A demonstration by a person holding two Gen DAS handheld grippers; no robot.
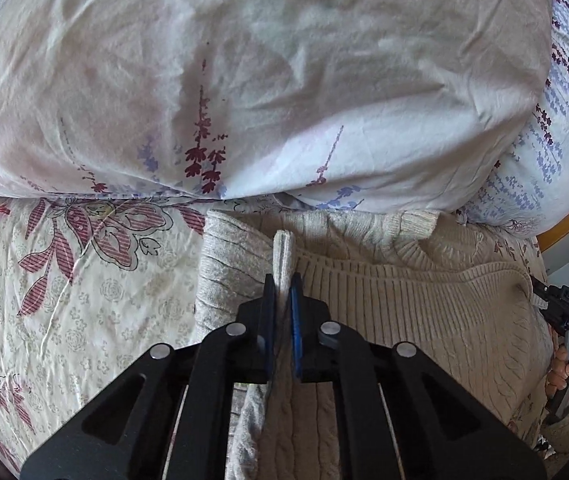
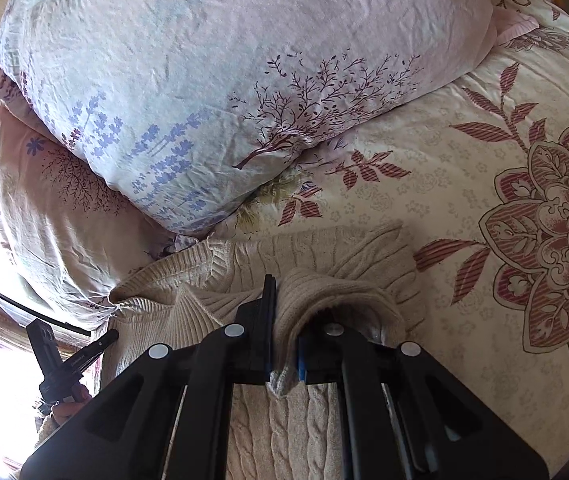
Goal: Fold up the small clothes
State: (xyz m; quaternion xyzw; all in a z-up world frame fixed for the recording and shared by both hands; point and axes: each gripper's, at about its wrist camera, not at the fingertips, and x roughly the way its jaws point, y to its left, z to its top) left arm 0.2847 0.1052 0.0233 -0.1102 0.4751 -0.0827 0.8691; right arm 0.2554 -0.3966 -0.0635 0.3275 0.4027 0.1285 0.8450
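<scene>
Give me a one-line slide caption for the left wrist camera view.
Left claw shut on a pinched fold of the beige knit sweater lying on the floral bedsheet below a pillow.

Both wrist cameras look steeply down along their claws, close over the sweater on the bed, sharing sweater and pillows.

Beige cable-knit sweater; cream bedsheet with maroon flowers; black tools.
</scene>
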